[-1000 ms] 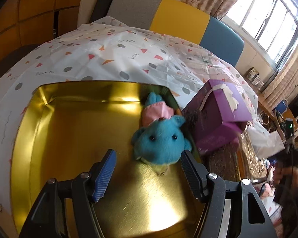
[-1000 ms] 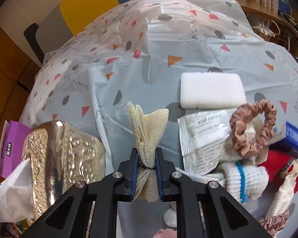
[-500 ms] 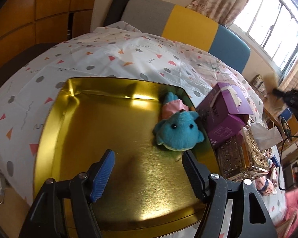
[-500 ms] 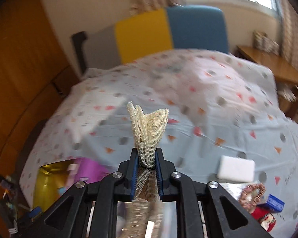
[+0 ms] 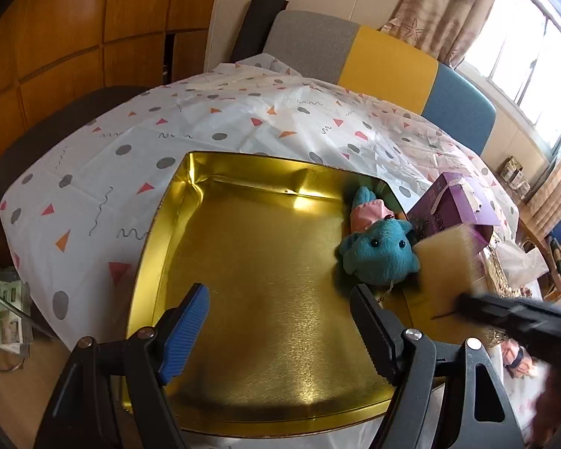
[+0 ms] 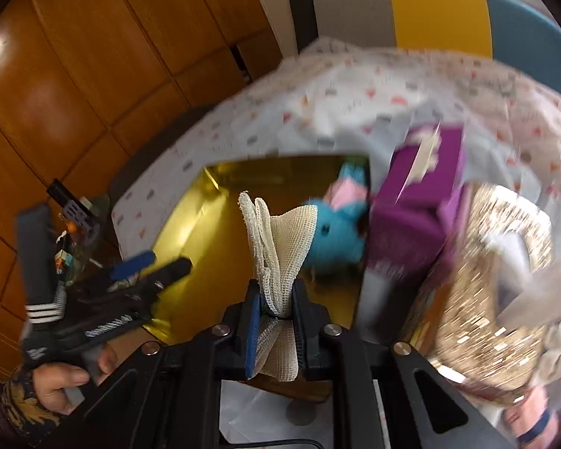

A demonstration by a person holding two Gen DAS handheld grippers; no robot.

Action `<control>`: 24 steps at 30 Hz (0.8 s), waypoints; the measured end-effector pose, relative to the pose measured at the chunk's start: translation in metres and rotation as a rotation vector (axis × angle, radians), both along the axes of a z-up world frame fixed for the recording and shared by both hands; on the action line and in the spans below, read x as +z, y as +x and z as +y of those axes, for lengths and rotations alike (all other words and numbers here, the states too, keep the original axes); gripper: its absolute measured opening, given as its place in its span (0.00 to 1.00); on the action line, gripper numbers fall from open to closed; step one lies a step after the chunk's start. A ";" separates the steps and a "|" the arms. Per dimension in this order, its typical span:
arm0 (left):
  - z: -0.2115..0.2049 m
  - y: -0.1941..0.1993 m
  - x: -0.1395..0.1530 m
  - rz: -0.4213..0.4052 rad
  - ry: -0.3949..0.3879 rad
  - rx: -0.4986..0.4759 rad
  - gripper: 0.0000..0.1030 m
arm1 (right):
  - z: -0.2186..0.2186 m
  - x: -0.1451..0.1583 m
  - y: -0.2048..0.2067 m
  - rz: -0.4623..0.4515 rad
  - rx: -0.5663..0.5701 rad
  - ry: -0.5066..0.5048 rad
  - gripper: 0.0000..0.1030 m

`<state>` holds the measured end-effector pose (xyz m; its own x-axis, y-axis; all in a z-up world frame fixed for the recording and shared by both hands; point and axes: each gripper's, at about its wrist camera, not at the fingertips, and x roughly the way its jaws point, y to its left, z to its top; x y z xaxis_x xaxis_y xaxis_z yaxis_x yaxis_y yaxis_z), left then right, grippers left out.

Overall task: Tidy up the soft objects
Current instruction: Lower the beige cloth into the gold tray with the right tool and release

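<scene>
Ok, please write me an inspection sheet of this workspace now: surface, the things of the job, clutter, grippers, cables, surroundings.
Surface: table under a white tablecloth with printed triangles and dots.
Job's things: gold tray on the cloth; blue plush toy lies inside it at the right wall; cream mesh cloth held above the tray's near edge.
Clutter: purple tissue box and a glittery gold box beside the tray on its right.
Grippers: left gripper over the tray, jaws opening, nothing between them; right gripper shut on the mesh cloth.
Cables: nothing seen clearly.
Surroundings: grey, yellow and blue chair back, wooden wall panels, curtained window.
</scene>
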<state>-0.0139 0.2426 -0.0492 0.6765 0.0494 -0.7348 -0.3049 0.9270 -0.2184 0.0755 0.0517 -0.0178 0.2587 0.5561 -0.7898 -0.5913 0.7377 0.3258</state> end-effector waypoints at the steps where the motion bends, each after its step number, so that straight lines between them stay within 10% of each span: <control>1: 0.000 -0.001 0.000 -0.003 0.002 -0.004 0.76 | 0.005 -0.009 -0.002 0.014 -0.007 -0.015 0.15; 9: -0.008 -0.003 -0.002 0.004 0.007 -0.026 0.76 | 0.007 -0.044 -0.004 0.039 -0.063 -0.136 0.25; 24: -0.026 -0.004 0.006 -0.006 0.061 -0.056 0.76 | -0.020 -0.017 -0.023 -0.133 -0.072 -0.123 0.30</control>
